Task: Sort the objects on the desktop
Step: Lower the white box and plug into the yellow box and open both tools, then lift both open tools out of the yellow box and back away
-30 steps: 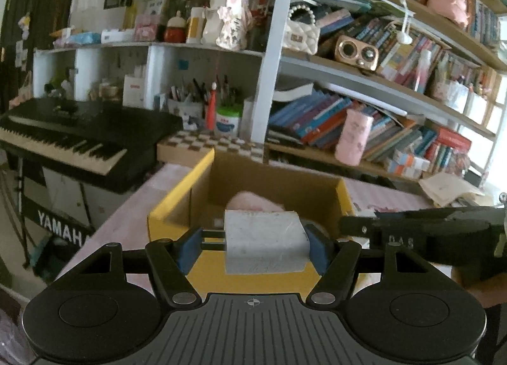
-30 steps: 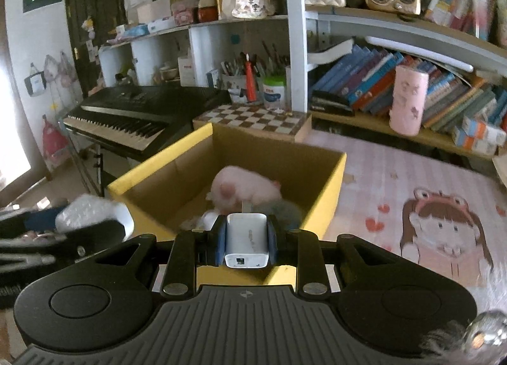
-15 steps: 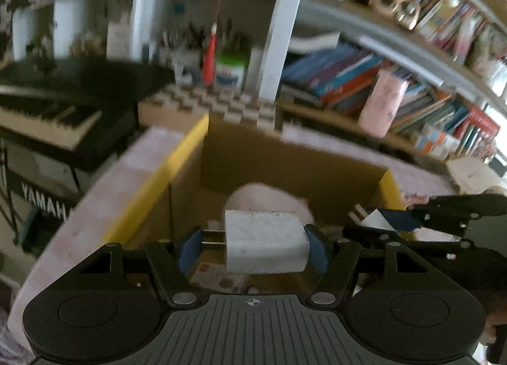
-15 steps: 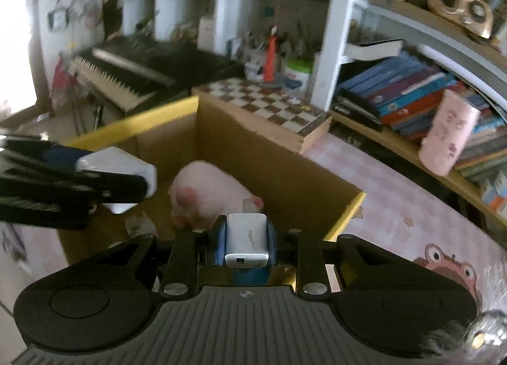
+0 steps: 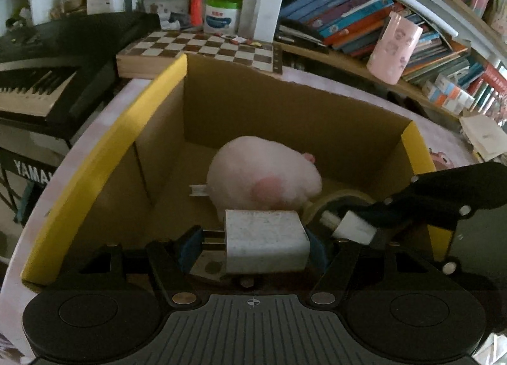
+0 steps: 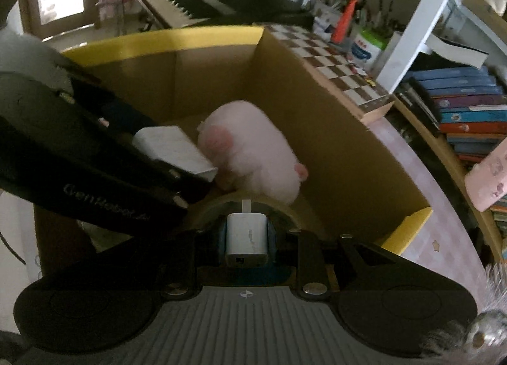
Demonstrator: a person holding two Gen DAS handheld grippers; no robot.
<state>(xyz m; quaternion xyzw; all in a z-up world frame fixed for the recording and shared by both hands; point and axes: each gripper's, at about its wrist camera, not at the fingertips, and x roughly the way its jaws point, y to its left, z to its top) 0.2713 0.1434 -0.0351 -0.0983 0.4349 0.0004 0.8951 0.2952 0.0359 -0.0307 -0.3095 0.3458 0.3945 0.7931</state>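
Observation:
My left gripper [image 5: 253, 246] is shut on a large white charger block [image 5: 264, 241] with its prongs to the left, held inside the yellow-rimmed cardboard box [image 5: 104, 143]. My right gripper [image 6: 246, 238] is shut on a small white USB charger [image 6: 246, 236], also low inside the box [image 6: 348, 149]. A pink plush toy [image 5: 263, 179] lies on the box floor just ahead of both grippers; it also shows in the right wrist view [image 6: 253, 156]. A tape roll [image 6: 253, 203] lies under the right gripper. Each gripper shows in the other's view, side by side.
A chessboard [image 5: 202, 48] lies behind the box. A black keyboard [image 5: 47, 64] stands to the left. Bookshelves with books [image 5: 348, 23] and a pink cup [image 5: 396, 48] are at the back right. A pink desk mat [image 6: 427, 206] lies right of the box.
Both grippers have moved forward and down from above the box's near rim into the box, each still holding its charger. They now sit close to the pink plush.

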